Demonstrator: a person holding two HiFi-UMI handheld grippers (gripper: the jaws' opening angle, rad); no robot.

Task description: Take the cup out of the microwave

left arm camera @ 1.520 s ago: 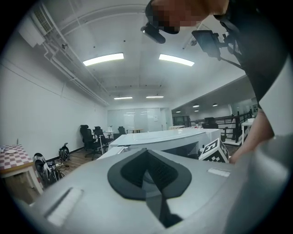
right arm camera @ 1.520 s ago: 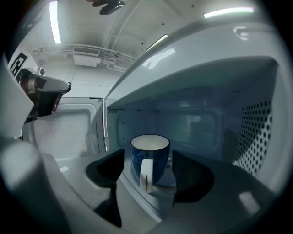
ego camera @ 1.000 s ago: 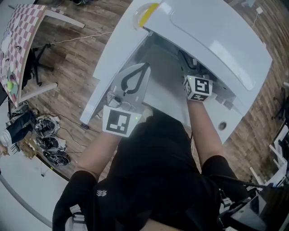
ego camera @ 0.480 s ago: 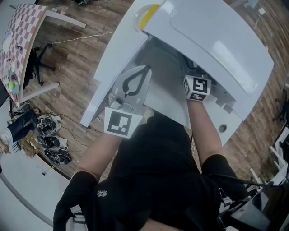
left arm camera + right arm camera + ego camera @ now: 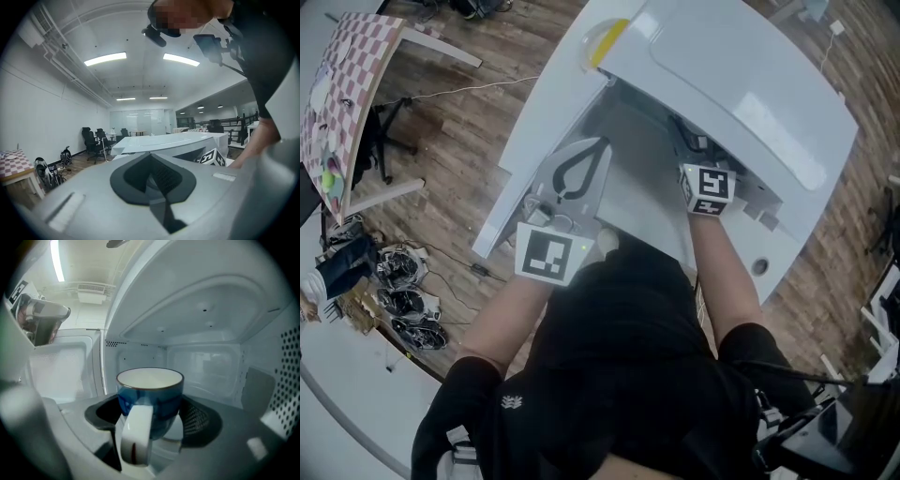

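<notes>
In the right gripper view a blue cup [image 5: 150, 394] with a white inside and a white handle stands in the white microwave cavity [image 5: 206, 352], its handle towards the camera. My right gripper [image 5: 152, 414] has a dark pad against each side of the cup and is shut on it. From the head view only that gripper's marker cube [image 5: 709, 187] shows, at the microwave's mouth, while the jaws and cup are hidden under the microwave top [image 5: 750, 84]. My left gripper [image 5: 578, 164] is shut with nothing in it, lying over the open door [image 5: 539, 122].
The microwave door [image 5: 61, 371] stands open on the cup's left, with the left gripper above it. A yellow object [image 5: 605, 28] lies at the far top corner. A checkered table [image 5: 342, 84] and cables [image 5: 403, 300] are on the wooden floor to the left.
Hardly anything differs. The right gripper's marker cube has shifted very slightly at the microwave's mouth, and the left gripper has stayed put.
</notes>
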